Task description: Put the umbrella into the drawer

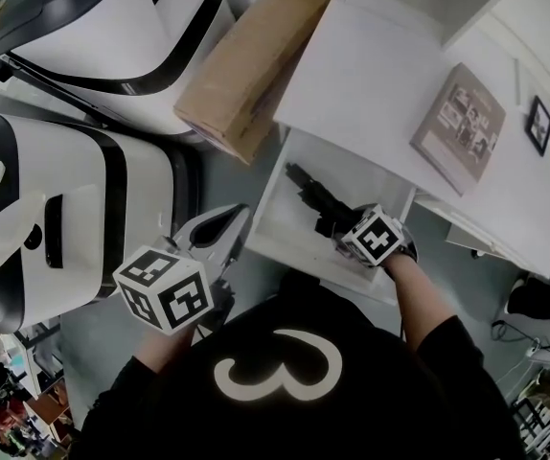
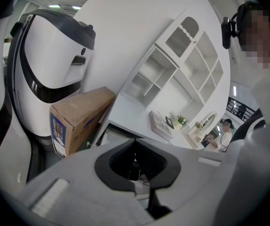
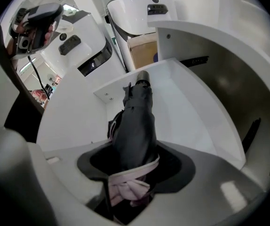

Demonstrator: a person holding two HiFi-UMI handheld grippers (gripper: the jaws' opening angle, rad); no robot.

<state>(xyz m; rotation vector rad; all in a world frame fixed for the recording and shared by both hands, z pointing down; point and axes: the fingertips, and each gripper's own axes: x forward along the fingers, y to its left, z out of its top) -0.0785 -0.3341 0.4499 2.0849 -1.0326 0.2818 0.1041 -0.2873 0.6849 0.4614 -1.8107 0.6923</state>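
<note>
A folded dark umbrella [image 3: 137, 112] with a pale pink strap sits between the jaws of my right gripper [image 3: 134, 163], which is shut on it. The umbrella points steeply down into the open white drawer [image 3: 191, 102]. In the head view the umbrella [image 1: 311, 193] lies inside the drawer's [image 1: 267, 220] outline, its far end toward the back, with my right gripper [image 1: 340, 223] at its near end. Whether it touches the drawer floor I cannot tell. My left gripper [image 1: 214, 234] hangs left of the drawer, over the floor. Its jaws meet with nothing between them [image 2: 136, 163].
The white desk top [image 1: 380, 75] above the drawer carries a grey book [image 1: 459, 127] and a small black frame [image 1: 539, 123]. A cardboard box [image 1: 251, 60] leans at the desk's left. Two large white-and-black machines [image 1: 74, 209] stand at the left. White shelves [image 2: 182, 69] rise behind the desk.
</note>
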